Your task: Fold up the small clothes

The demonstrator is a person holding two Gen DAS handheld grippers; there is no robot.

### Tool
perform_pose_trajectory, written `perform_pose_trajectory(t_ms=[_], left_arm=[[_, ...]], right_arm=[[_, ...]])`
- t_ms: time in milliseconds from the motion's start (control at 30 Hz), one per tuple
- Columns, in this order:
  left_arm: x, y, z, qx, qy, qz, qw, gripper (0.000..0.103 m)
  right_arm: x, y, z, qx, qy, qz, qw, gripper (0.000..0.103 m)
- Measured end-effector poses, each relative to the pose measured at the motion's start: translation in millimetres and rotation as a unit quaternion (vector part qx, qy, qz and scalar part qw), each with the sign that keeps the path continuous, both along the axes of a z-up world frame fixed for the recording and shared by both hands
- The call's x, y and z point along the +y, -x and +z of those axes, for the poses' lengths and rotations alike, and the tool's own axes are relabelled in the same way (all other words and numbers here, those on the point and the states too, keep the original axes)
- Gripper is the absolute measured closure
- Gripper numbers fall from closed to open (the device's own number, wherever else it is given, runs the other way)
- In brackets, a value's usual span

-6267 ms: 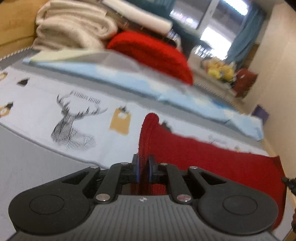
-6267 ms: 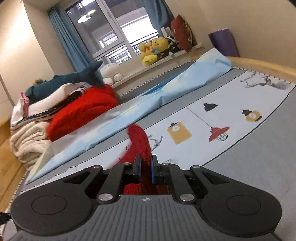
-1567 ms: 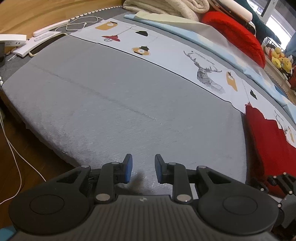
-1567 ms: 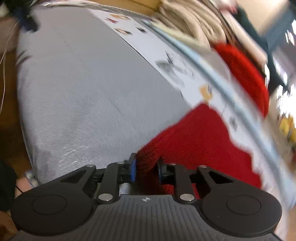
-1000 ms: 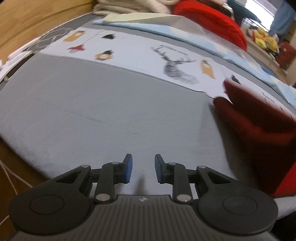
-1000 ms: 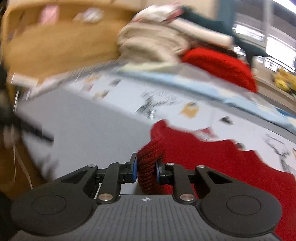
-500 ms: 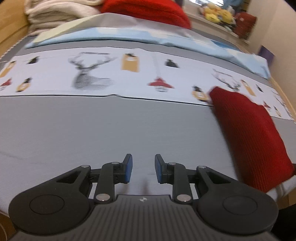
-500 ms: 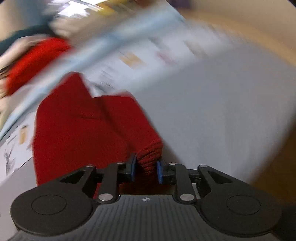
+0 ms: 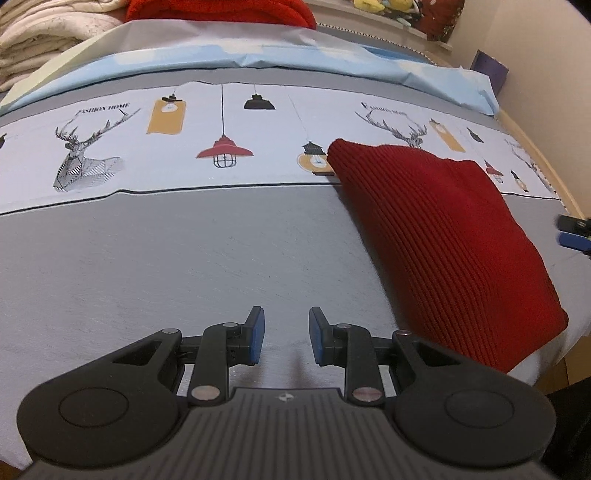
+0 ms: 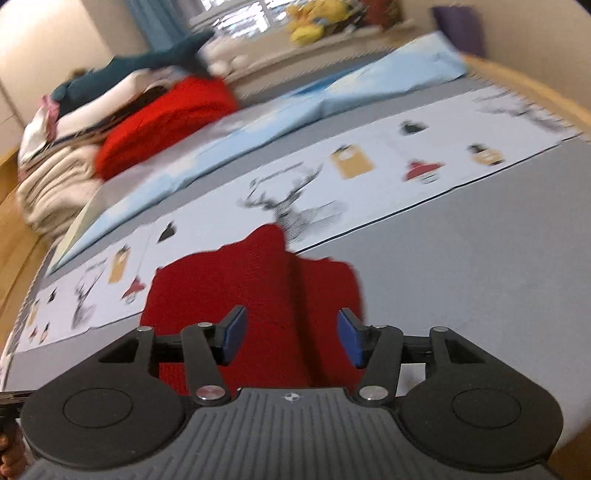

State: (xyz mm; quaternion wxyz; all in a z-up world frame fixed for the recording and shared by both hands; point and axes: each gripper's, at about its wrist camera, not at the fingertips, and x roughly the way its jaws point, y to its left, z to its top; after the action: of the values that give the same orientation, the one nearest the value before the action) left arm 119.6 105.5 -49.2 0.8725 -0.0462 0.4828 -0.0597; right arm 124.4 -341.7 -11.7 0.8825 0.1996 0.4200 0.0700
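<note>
Grey bed (image 9: pixel 155 258) with a lamp-print strip. The red knit (image 10: pixel 258 280) lies folded right ahead of the right gripper (image 10: pixel 291 338), whose jaws are opening off it. Left gripper (image 9: pixel 283 334) sits empty, parted, with the knit to its right. Risk: a rising pad could snag the ribbing and undo the fold.

bed sheet (image 9: pixel 155 258): grey, deer-and-lamp print band | plush toys (image 10: pixel 317 14): windowsill | cream blankets (image 9: pixel 40 33): stacked, far corner

I'm seeing soft, even indoor light in the left view, sharp but bowing at its edges. My right view is smearing with motion blur, the window (image 10: pixel 236 18) glaring.
</note>
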Motion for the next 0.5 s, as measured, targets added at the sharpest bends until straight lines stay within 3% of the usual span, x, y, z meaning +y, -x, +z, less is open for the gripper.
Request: perform_pose_trajectory(t_ms=[100, 233, 367, 400, 433, 500], left_arm=[[-3, 0, -2, 0.003, -0.001, -0.001, 1.0, 0.074], [-4, -5, -3, 0.006, 0.008, -0.002, 1.0, 0.074], [-7, -11, -2, 0.006, 0.045, -0.003, 0.999, 0.074], [-9, -12, -1, 0.004, 0.055, -0.006, 0.9984, 0.074], [-13, -13, 0, 0.001, 0.068, -0.011, 0.9976, 0.074], [-22, -15, 3, -0.009, 0.102, -0.028, 0.9944, 0.073]], right_arm=[[6, -16, -17, 0.013, -0.021, -0.008, 1.0, 0.047], [19, -45, -45, 0.073, -0.071, -0.018, 0.995, 0.047], [32, -62, -57, 0.089, -0.054, -0.022, 0.994, 0.048], [34, -61, -56, 0.083, -0.064, -0.017, 0.994, 0.063], [36, -60, -52, 0.073, -0.057, -0.015, 0.996, 0.065], [36, -56, -40, 0.038, -0.043, -0.01, 0.998, 0.087]])
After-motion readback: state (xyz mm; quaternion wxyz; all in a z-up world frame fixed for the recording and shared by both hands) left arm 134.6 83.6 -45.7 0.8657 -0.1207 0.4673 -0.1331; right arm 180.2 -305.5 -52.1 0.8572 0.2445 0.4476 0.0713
